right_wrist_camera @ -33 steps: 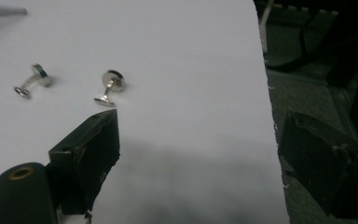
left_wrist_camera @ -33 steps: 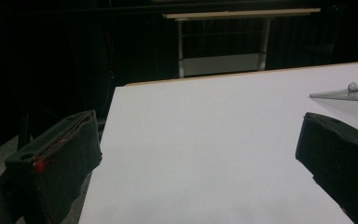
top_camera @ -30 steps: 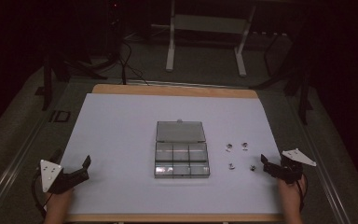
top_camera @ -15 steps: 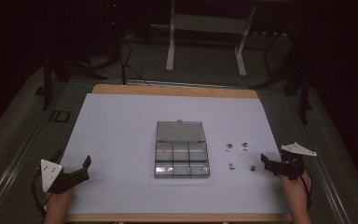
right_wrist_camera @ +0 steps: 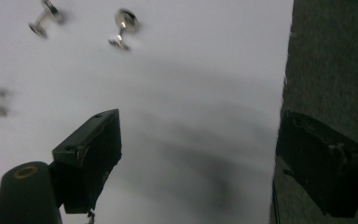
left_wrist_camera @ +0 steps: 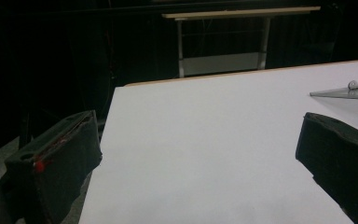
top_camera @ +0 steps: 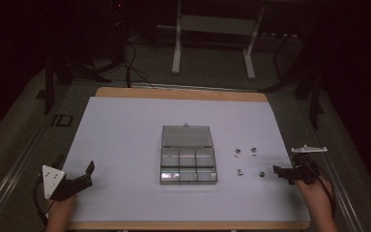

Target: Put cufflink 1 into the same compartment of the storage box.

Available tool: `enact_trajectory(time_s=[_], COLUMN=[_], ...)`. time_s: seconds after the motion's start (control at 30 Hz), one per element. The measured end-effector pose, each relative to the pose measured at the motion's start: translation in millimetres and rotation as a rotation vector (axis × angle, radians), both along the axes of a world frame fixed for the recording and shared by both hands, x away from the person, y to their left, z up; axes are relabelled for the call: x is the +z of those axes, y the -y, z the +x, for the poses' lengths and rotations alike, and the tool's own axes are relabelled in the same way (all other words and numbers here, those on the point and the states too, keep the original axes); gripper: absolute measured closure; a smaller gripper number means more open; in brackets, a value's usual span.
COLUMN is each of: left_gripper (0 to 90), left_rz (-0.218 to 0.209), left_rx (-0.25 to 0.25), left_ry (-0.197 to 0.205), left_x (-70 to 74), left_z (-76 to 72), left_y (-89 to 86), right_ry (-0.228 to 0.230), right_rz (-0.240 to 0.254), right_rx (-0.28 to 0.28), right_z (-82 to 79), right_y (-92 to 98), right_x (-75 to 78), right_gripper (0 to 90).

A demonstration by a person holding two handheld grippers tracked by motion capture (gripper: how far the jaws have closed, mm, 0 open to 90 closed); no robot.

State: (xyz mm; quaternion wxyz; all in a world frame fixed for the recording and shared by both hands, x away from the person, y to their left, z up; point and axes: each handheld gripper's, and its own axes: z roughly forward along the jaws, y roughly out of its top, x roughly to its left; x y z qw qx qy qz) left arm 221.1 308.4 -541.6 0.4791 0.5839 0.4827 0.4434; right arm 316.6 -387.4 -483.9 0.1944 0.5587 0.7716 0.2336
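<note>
On the white table [top_camera: 125,125], four small metal studs [top_camera: 254,151] lie beside one clear six-compartment box [top_camera: 188,164]; both the left gripper [top_camera: 75,171] and the right gripper [top_camera: 278,170] gape wide, holding nothing.

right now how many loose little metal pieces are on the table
4, all right of the clear box: two farther back, two nearer, by the right gripper. Compartment contents unclear.

A white tabletop [top_camera: 125,125] with a wooden far edge; beyond it, a pale metal stand [top_camera: 212,29] on the dark floor.
</note>
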Motion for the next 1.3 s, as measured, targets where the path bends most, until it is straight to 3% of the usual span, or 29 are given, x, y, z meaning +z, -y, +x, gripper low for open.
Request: enact_trajectory(time_s=[0.07, 0.1, 0.17, 0.23, 0.27, 0.37, 0.4, 0.43, 0.47, 0.5, 0.57, 0.6, 0.63, 0.73, 0.9, 1.03, 1.07, 1.1, 1.13, 1.17, 1.2, 1.23, 1.27, 1.3], left_gripper=[1.0, 1.0, 1.0, 1.0, 1.0, 1.0, 1.0, 1.0, 1.0, 1.0, 1.0, 1.0, 1.0, 1.0, 1.0, 1.0, 1.0, 1.0, 1.0, 1.0, 1.0, 1.0, 1.0, 1.0], left_rz=[0.002, 0.004, 0.007, 0.007, 0.007, 0.006, 0.007, 0.008, 0.007, 0.007, 0.006, 0.006, 0.006, 0.006, 0.006, 0.006, 0.005, 0.005, 0.005, 0.004, 0.004, 0.004, 0.004, 0.004], left_rx=[0.002, 0.002, 0.002, 0.002, 0.002, 0.002, 0.002, 0.002, 0.002, 0.002, 0.002, 0.003, 0.003, 0.003, 0.002, 0.002, 0.002, 0.002, 0.001, 0.002, 0.002, 0.002, 0.002, 0.002], left_ry=[0.002, 0.002, 0.004, 0.005, 0.005, 0.005, 0.005, 0.005, 0.004, 0.004, 0.004, 0.004, 0.004, 0.003, 0.003, 0.003, 0.003, 0.003, 0.002, 0.002, 0.002, 0.002, 0.002, 0.002], left_x=[-0.1, -0.1, -0.1, -0.2, -0.2, -0.2, -0.2, -0.2, -0.1, -0.1, -0.1, -0.1, -0.1, -0.1, -0.1, -0.1, -0.1, -0.1, -0.1, -0.1, -0.1, -0.1, -0.1, -0.1], left_z=[-0.2, -0.2, -0.4, -0.4, -0.4, -0.5, -0.5, -0.4, -0.3, -0.3, -0.2, -0.3, -0.3, -0.2, -0.2, -0.1, -0.1, -0.1, -0.1, -0.1, -0.1, -0.1, -0.1, -0.1], left_y=[0.5, 0.6, 0.9, 0.9, 0.9, 0.8, 0.9, 1.0, 1.0, 1.0, 1.0, 1.0, 1.0, 1.0, 0.9, 0.9, 0.9, 0.9, 0.8, 0.8, 0.8, 0.8, 0.8, 0.8], right_ry=[-0.026, -0.047, -0.07, -0.125, -0.125, -0.233, -0.29, -0.29, -0.345, -0.345, -0.387, -0.434, -0.434, -0.504, -0.56, -0.627, -0.633, -0.633, -0.627, -0.627, -0.596, -0.596, -0.591, -0.591], right_rz=[-0.028, -0.078, -0.088, -0.071, -0.071, -0.039, -0.034, -0.034, -0.044, -0.044, -0.055, -0.057, -0.057, -0.083, -0.101, -0.132, -0.154, -0.154, -0.162, -0.162, -0.157, -0.157, -0.162, -0.162], right_rx=[0.007, 0.032, 0.045, 0.056, 0.056, 0.073, 0.083, 0.083, 0.095, 0.095, 0.112, 0.132, 0.132, 0.188, 0.243, 0.331, 0.404, 0.404, 0.486, 0.486, 0.586, 0.586, 0.65, 0.65], right_z=[0.2, 0.7, 1.0, 1.2, 1.2, 1.0, 1.2, 1.2, 1.0, 1.0, 0.6, 0.0, 0.0, -1.3, -3.4, -8.3, -12.4, -12.4, -17.0, -17.0, -22.7, -22.7, -26.7, -26.7], right_y=[1.7, 3.1, 3.5, 4.6, 4.6, 6.2, 7.4, 7.4, 7.8, 7.8, 7.8, 7.2, 7.2, 5.1, 2.7, -2.8, -7.3, -7.3, -12.5, -12.5, -19.3, -19.3, -25.7, -25.7], right_x=[2.9, 4.8, 5.1, 5.4, 5.4, 5.5, 4.9, 4.9, 4.2, 4.2, 4.0, 4.5, 4.5, 6.2, 7.9, 7.3, 7.3, 7.3, 7.6, 7.6, 9.0, 9.0, 10.1, 10.1], right_gripper=[14.2, 14.2, 14.1, 14.1, 14.1, 14.1, 14.2, 14.2, 14.2, 14.2, 14.2, 14.2, 14.2, 14.4, 14.4, 14.5, 14.5, 14.5, 14.5, 14.5, 14.9, 14.9, 15.0, 15.0])
